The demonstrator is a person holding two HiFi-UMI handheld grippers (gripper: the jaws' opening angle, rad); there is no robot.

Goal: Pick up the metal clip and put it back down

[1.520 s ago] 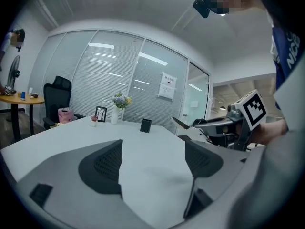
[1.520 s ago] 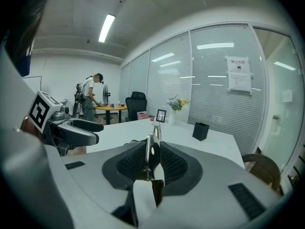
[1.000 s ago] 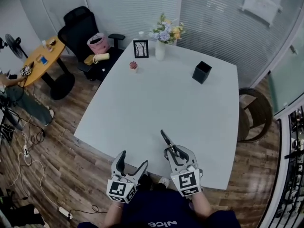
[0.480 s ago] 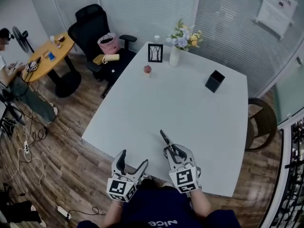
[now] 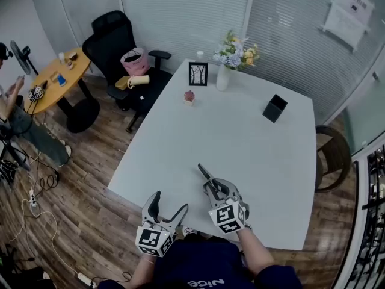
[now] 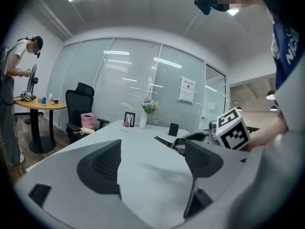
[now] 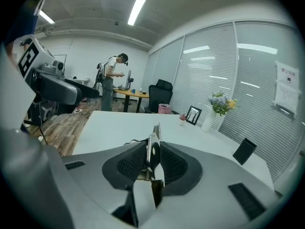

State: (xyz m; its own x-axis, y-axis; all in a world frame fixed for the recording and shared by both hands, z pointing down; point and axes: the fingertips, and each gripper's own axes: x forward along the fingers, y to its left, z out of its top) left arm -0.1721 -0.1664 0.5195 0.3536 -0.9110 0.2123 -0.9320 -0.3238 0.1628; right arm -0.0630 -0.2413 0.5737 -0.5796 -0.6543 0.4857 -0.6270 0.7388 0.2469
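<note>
My right gripper (image 5: 212,185) (image 7: 152,157) is shut on the metal clip (image 5: 204,174) (image 7: 153,149), a thin dark-and-silver clip that sticks out forward past the pads, held a little above the near part of the white table (image 5: 240,137). In the left gripper view the clip (image 6: 167,142) shows at the right, next to the marker cube. My left gripper (image 5: 165,208) (image 6: 155,168) hangs open at the table's near edge, left of the right one, with nothing between its jaws.
At the table's far end stand a picture frame (image 5: 198,74), a vase of flowers (image 5: 224,76), a small potted plant (image 5: 189,96) and a black cup (image 5: 274,108). A black office chair (image 5: 120,47) and a round wooden table (image 5: 51,80) stand to the left, with a person (image 7: 110,85) by it.
Both grippers have shifted over the table's near edge; the right one has sunk a little, rolled slightly and moved left with the clip still in it. The left gripper stays open.
</note>
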